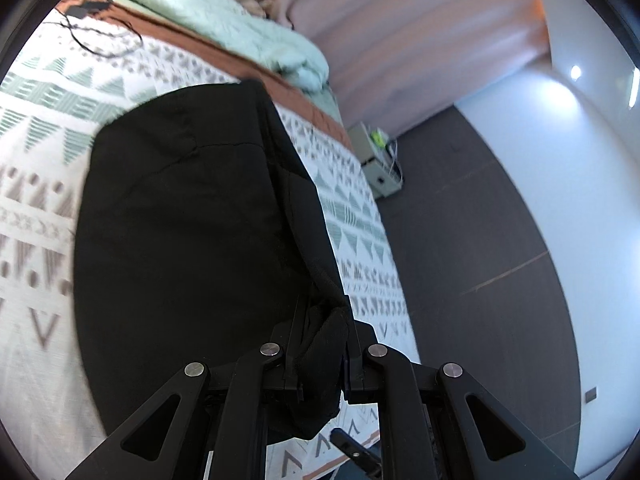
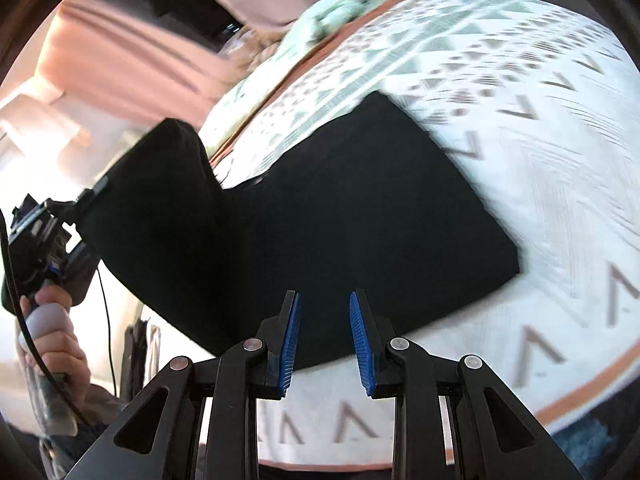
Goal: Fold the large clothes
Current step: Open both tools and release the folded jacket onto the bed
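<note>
My left hand-held gripper (image 1: 318, 360) clamped black garment (image 1: 192, 216) hem above bed (image 1: 360, 216); right hand-held gripper (image 2: 325, 336) gaped empty. One-sided hold risked lopsided fold.

Bright daylight, motion blur, fisheye-bent edges

The garment (image 1: 192, 220) is plain black, with no print visible. The bedspread (image 1: 360, 216) beneath it is white with rows of grey-green striped triangles, brown-grey small triangles and V marks, and a rust-orange band along its edge. At eleven o'clock in the left wrist view lies a pale mint-green quilt (image 1: 224, 16); the headboard (image 1: 420, 40) at one o'clock is dusty pink with soft ribs. The floor (image 1: 480, 260) at three o'clock is dark grey-brown and the wall (image 1: 592, 200) white. The right gripper (image 2: 325, 340) is black, its fingers (image 2: 290, 344) faced with ribbed bright blue.
</note>
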Demonstrator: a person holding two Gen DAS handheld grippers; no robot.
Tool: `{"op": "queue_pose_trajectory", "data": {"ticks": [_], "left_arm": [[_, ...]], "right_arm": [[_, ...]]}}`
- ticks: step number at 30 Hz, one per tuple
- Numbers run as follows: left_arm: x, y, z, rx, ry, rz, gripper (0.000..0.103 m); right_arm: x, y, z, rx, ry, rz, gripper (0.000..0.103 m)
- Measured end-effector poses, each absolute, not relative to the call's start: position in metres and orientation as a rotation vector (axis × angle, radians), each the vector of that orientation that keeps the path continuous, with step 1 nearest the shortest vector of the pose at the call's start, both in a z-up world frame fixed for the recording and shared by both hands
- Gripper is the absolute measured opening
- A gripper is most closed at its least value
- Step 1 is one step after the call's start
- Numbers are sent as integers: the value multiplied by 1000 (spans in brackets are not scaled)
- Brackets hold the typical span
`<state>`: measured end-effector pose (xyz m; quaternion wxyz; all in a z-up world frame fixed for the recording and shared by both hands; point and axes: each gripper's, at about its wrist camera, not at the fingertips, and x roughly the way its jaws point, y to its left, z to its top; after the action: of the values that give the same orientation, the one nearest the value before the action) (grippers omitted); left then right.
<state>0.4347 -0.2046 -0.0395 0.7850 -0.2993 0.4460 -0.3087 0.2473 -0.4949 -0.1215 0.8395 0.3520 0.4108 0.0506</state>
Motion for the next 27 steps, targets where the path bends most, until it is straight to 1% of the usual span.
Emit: {"op": "queue_pose_trajectory", "data": {"ticks": [9,17,18,19,20,21,22,25,27], "left_arm": [[430,-272,-96,-559,1115,-680,12],[414,-307,-115,-525,1174,-724,12],[414,-311,-116,-516,1175,-722,12],[412,-314,-117,-506,1177,-719,15],[410,-315,-118,-501,1182,-719,17],[409,-317,-119,-501,1193,-723,25],[408,-317,-120,-509,1201,-731,35],[408,-314,-118,-583,1217,-817,55],[407,-309,-112,-567,1219,-816,63]], "right_arm": [[213,-551,-142,812,890,-1,27],[218,-557,-133,801,899,5,27],[220,-557,-133,800,902,7,31],[222,-557,-133,799,903,8,36],[225,-558,-134,800,901,7,47],[223,-560,-134,804,894,2,53],[221,-562,-135,811,890,0,54],[213,-567,-137,839,885,-9,54],[211,-567,-138,836,893,-13,54]]}}
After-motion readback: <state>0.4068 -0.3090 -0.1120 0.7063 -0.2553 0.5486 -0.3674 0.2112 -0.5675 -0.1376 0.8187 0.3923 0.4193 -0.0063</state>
